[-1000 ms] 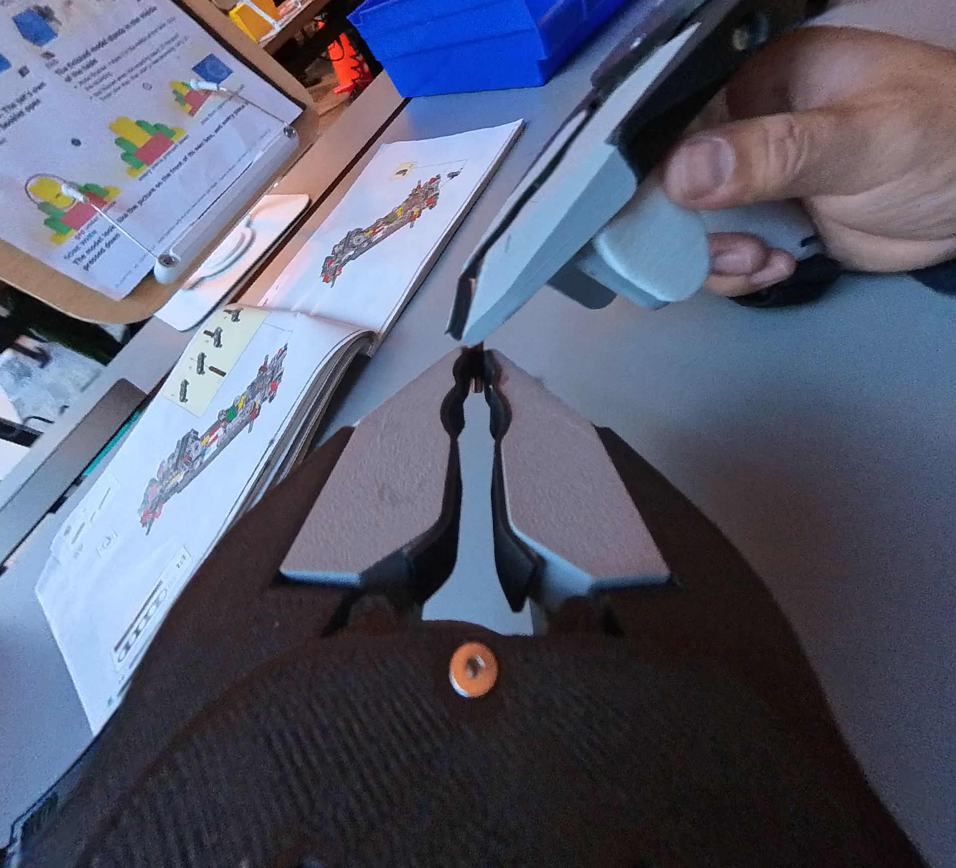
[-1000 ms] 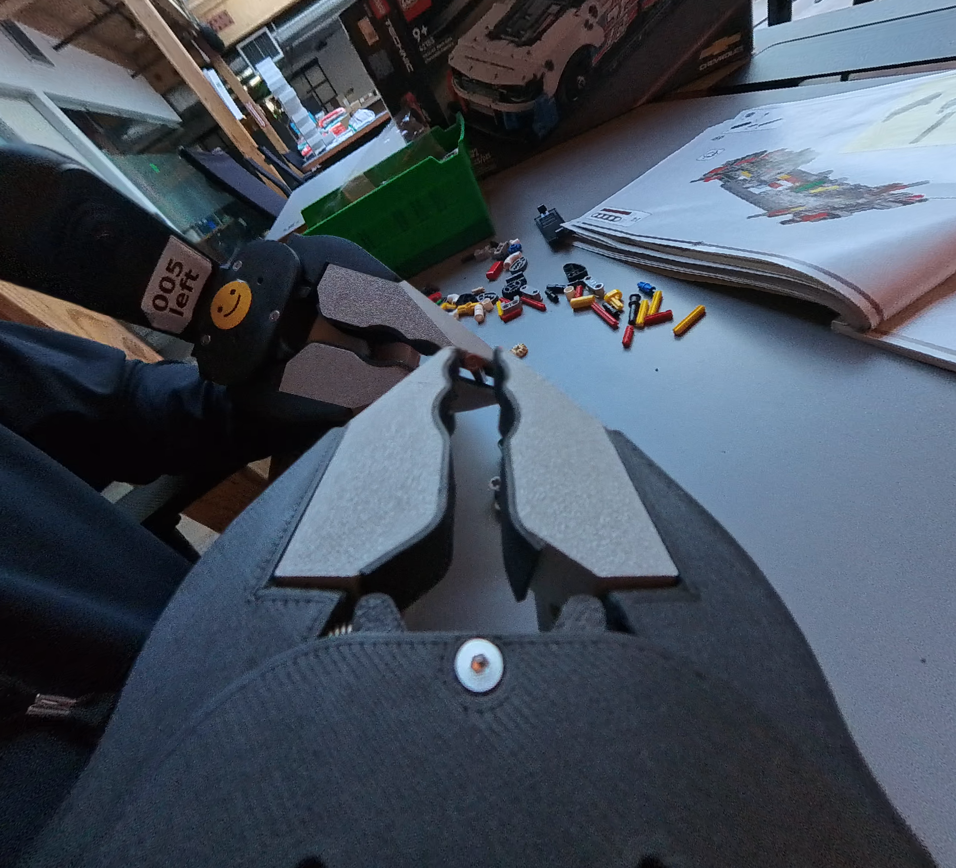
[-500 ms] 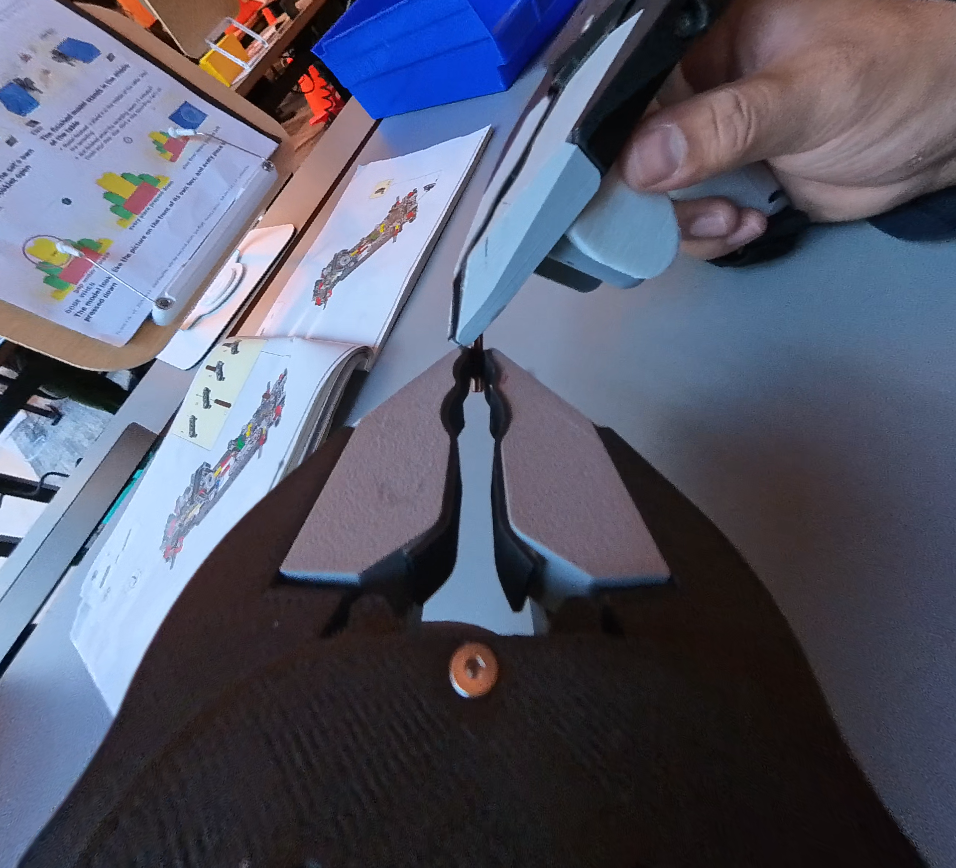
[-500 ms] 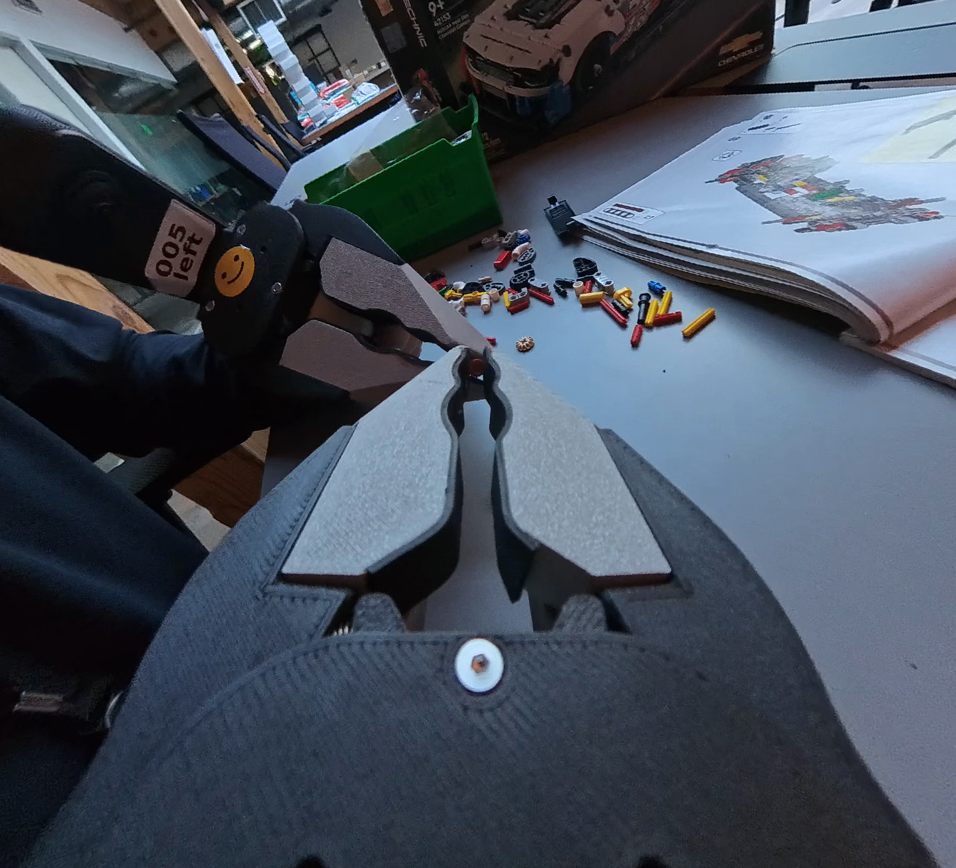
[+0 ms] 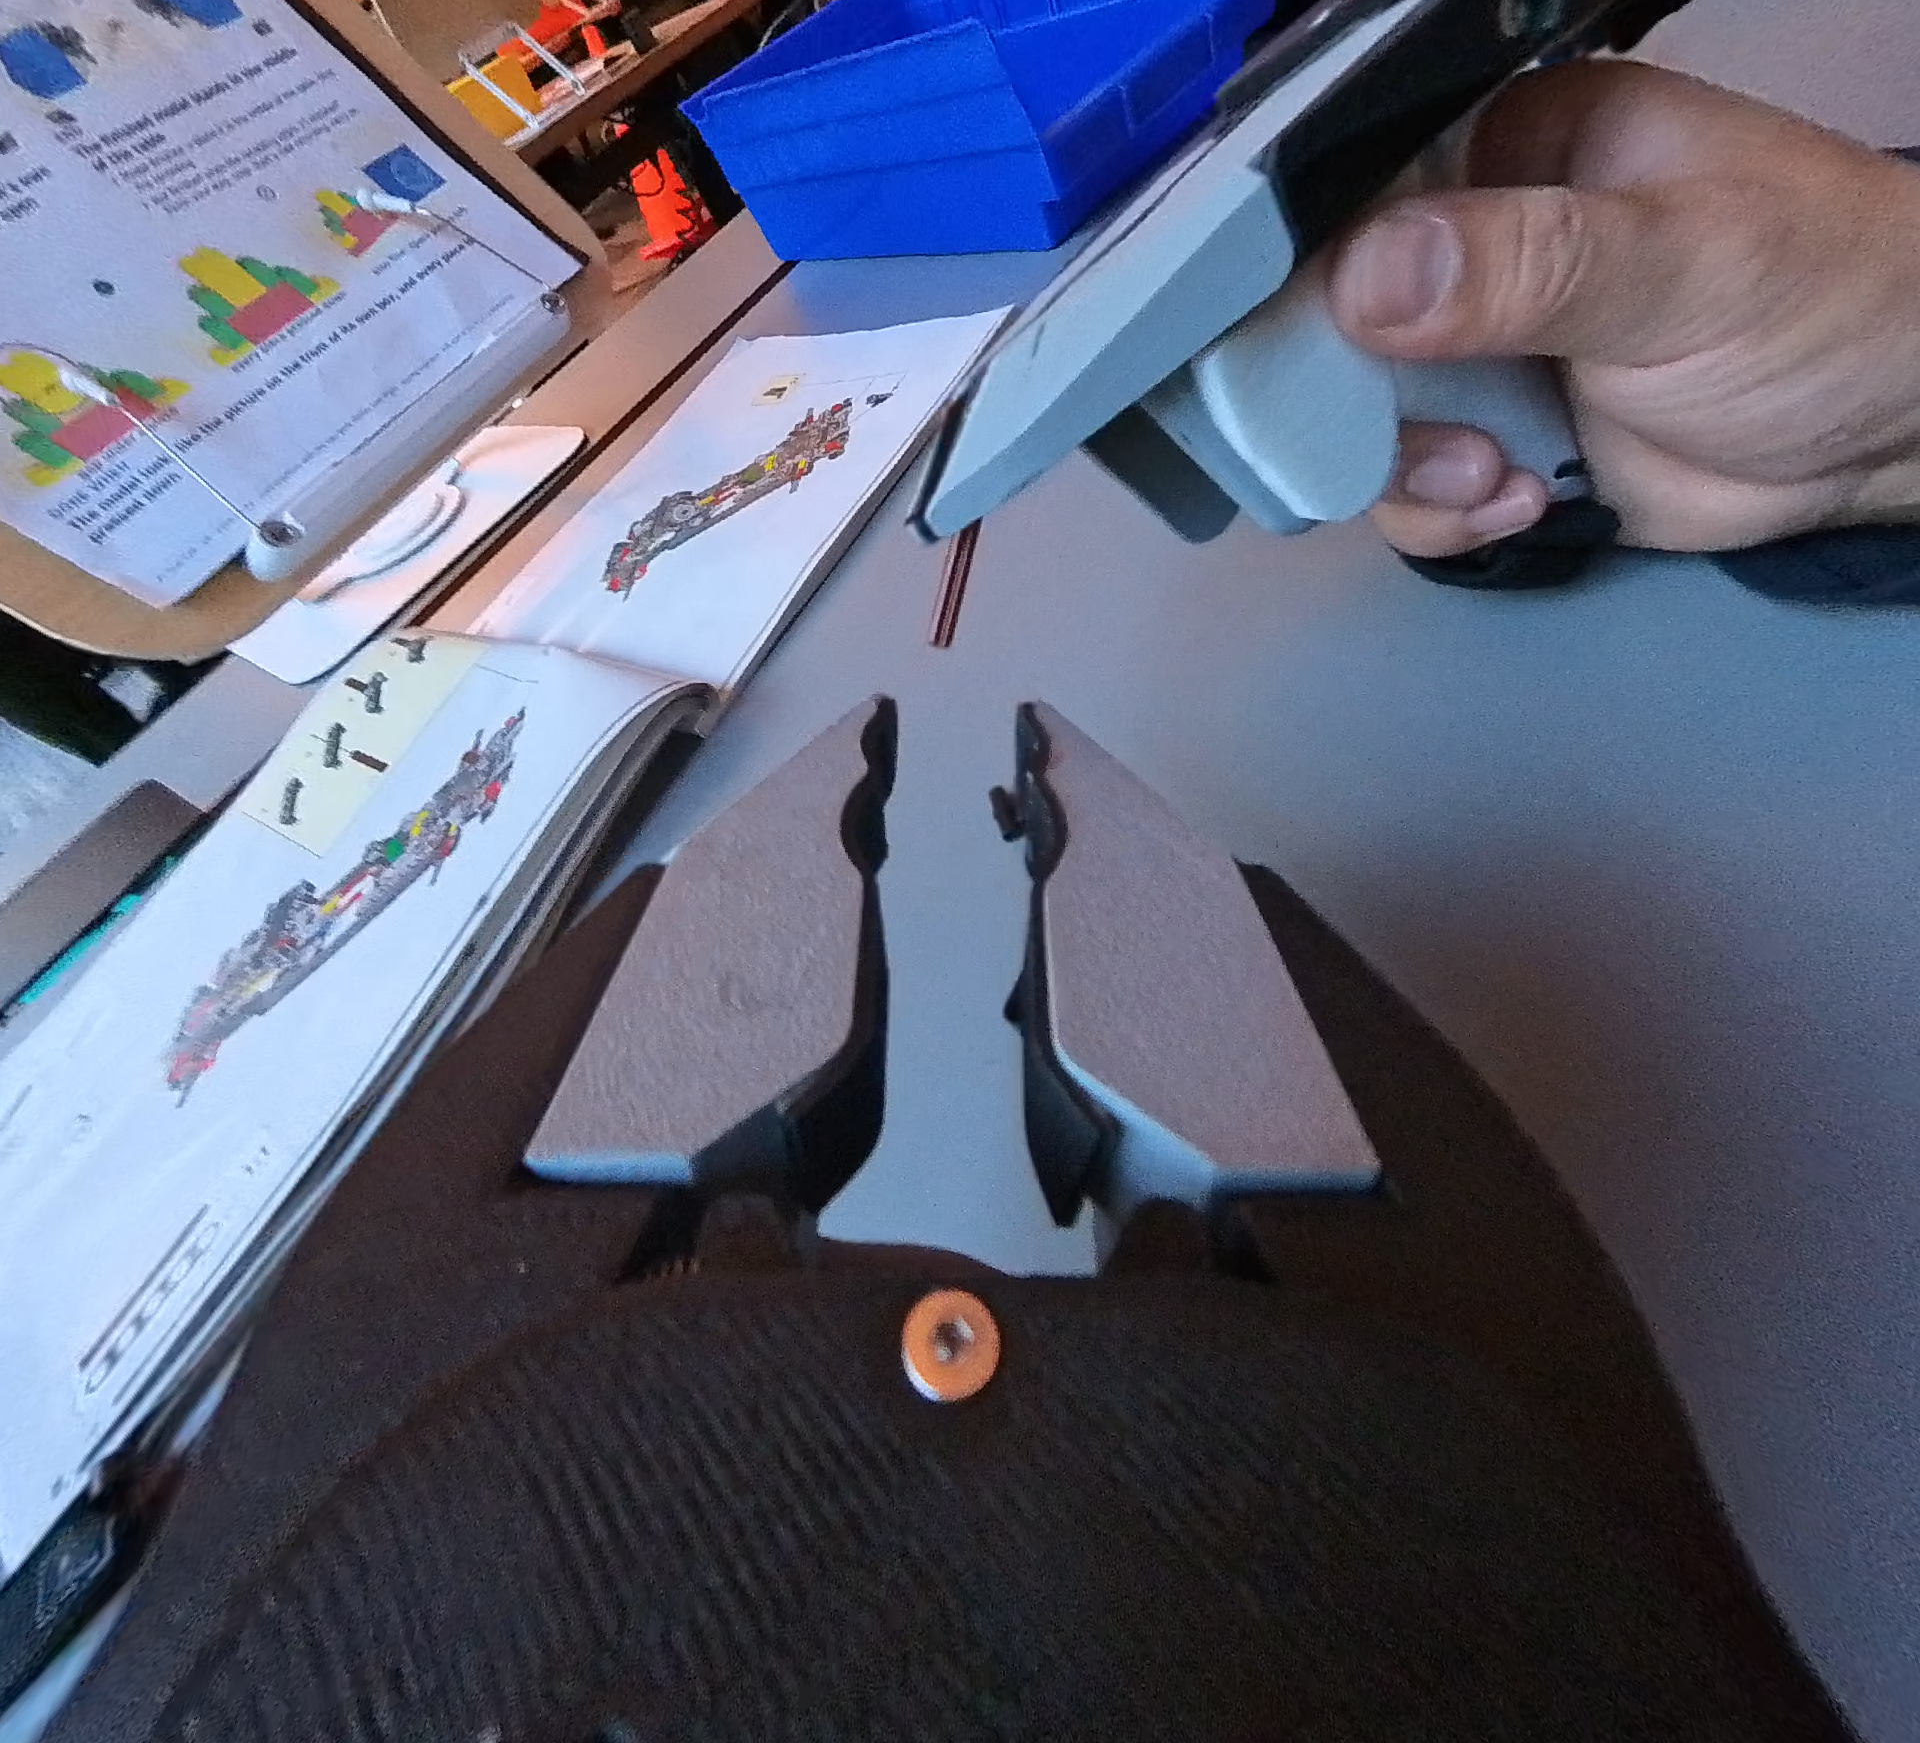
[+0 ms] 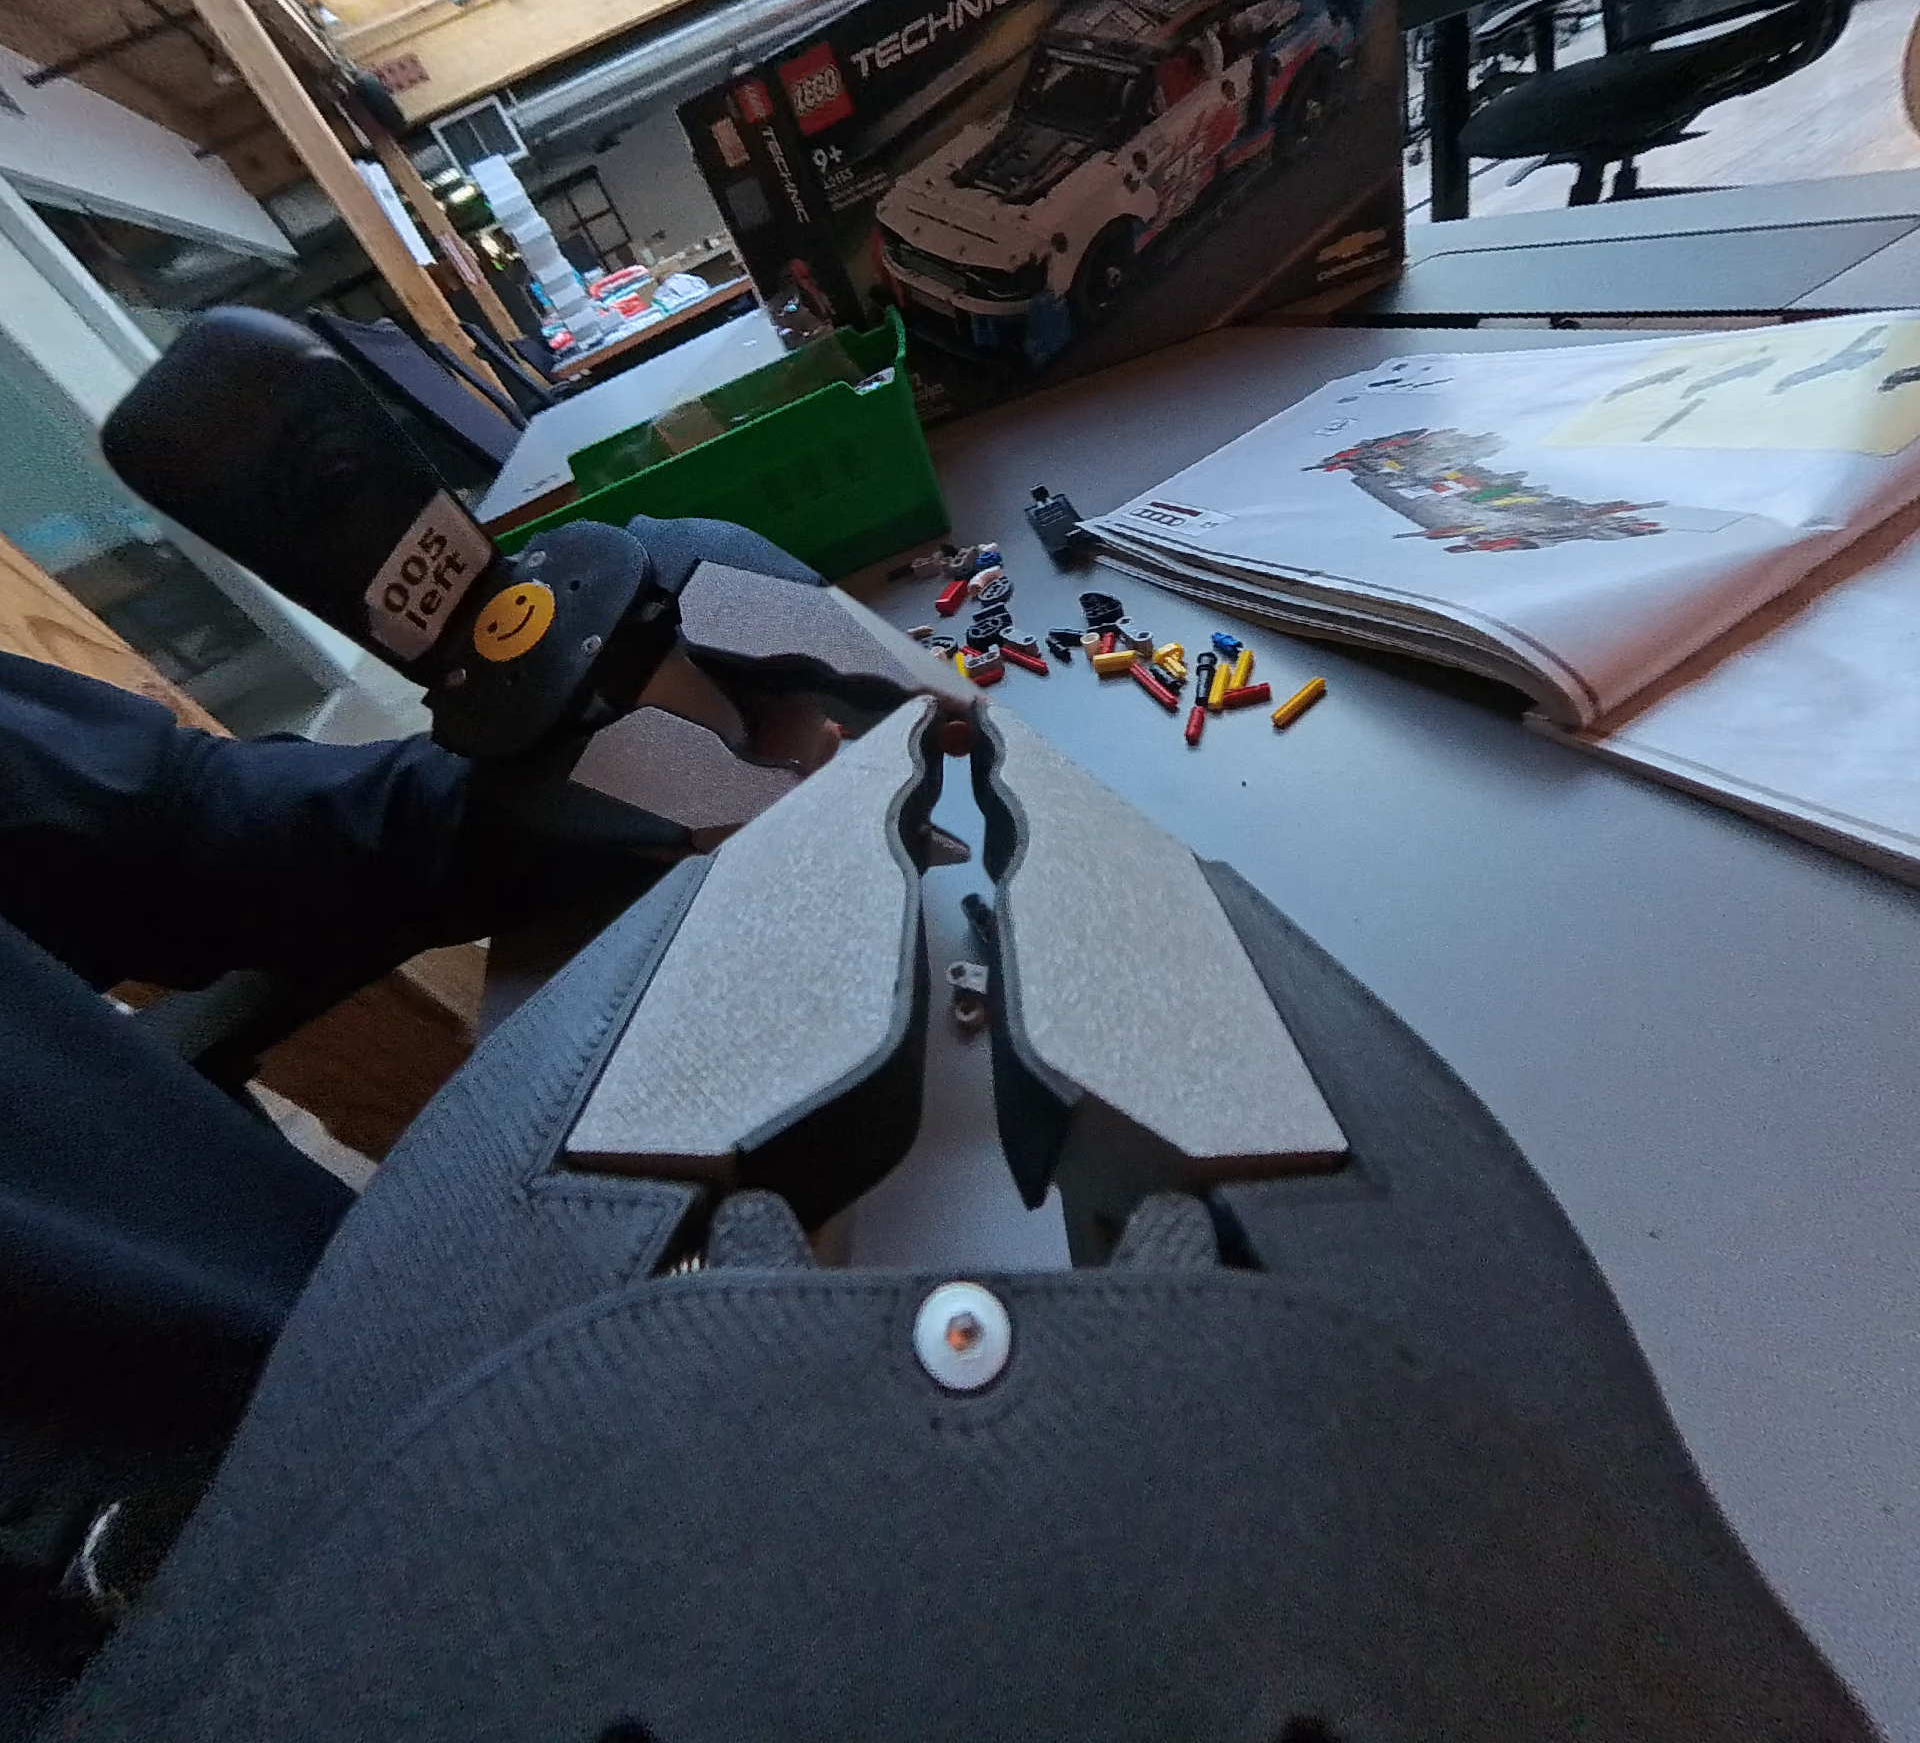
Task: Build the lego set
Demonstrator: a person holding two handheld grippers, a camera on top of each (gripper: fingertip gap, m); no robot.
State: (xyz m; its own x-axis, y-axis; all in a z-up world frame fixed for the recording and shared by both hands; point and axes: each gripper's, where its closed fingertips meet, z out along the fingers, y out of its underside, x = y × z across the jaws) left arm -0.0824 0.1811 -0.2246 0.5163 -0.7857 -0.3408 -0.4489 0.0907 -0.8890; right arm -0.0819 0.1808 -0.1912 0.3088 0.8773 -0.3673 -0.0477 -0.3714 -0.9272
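Observation:
My left gripper point(image 5: 951, 717) is open, with nothing between its pads, just above the grey table point(image 5: 1455, 862). A short way ahead of it, my right gripper point(image 5: 930, 521), held by a hand point(image 5: 1662, 322), is shut on a thin red axle point(image 5: 951, 587) that hangs down from its tips. In the right wrist view my right gripper point(image 6: 951, 722) pinches the axle's red end point(image 6: 951, 739) between its fingertips. My left gripper point(image 6: 842, 717) shows there just to the left, its fingers spread.
An open instruction booklet point(image 5: 416, 810) lies left of my left gripper, also in the right wrist view point(image 6: 1507, 530). A blue bin point(image 5: 987, 104), a green bin point(image 6: 769, 467), a boxed car set point(image 6: 1091, 135), several loose pieces point(image 6: 1122, 654) and a sheet on a stand point(image 5: 208, 187) surround the work area. The grippers are tip to tip, or close to it.
My left gripper, shut on the red axle's end before, has opened and drawn back from it. My right gripper closed on the axle a second ago and now holds it alone.

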